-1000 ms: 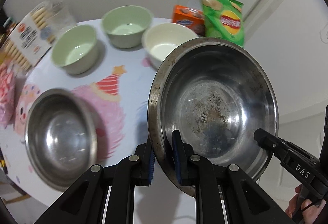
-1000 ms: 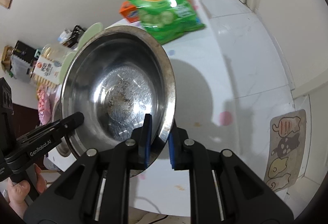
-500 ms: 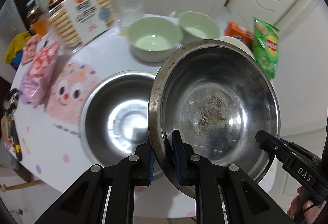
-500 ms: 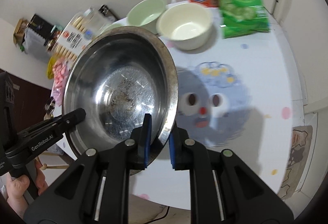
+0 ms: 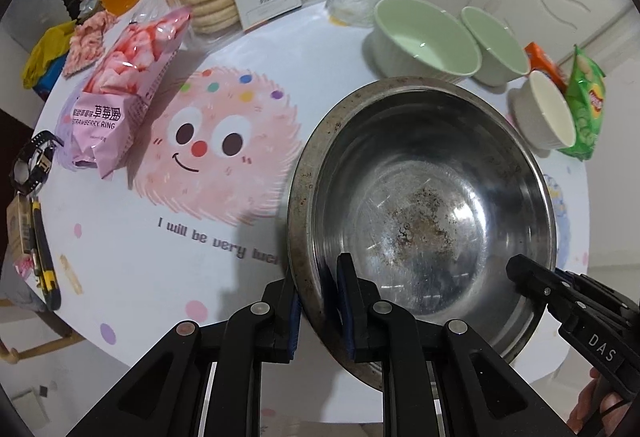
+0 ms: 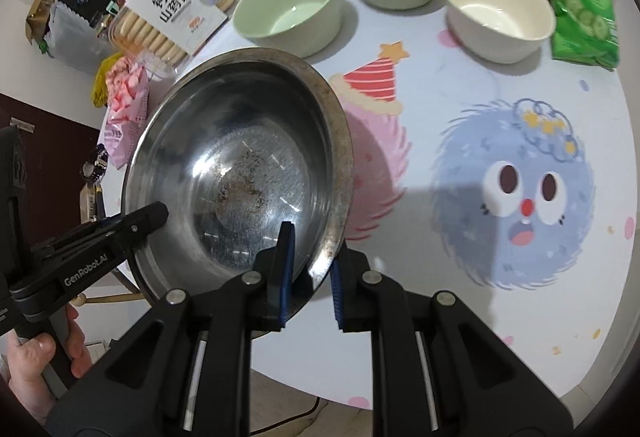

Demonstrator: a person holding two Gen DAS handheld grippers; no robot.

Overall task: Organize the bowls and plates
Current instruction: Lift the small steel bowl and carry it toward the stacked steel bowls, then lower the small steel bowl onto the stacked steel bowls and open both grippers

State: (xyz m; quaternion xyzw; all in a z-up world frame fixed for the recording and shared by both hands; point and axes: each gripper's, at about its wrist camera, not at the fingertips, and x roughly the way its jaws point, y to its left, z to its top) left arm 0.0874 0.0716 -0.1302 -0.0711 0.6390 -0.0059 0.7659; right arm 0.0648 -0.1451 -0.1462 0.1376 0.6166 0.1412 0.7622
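Both grippers clamp opposite edges of the steel bowl (image 5: 424, 205): the left gripper (image 5: 320, 301) has its fingers closed on one rim and the right gripper (image 6: 308, 269) on the other, holding it tilted above the table (image 5: 160, 257). By my judgement the sorting is only partly along, since two green bowls (image 6: 288, 5) and a cream bowl (image 6: 496, 9) sit apart, unstacked. Only the left view shows the pink snack bag (image 5: 124, 93); only the right shows a hand (image 6: 36, 361).
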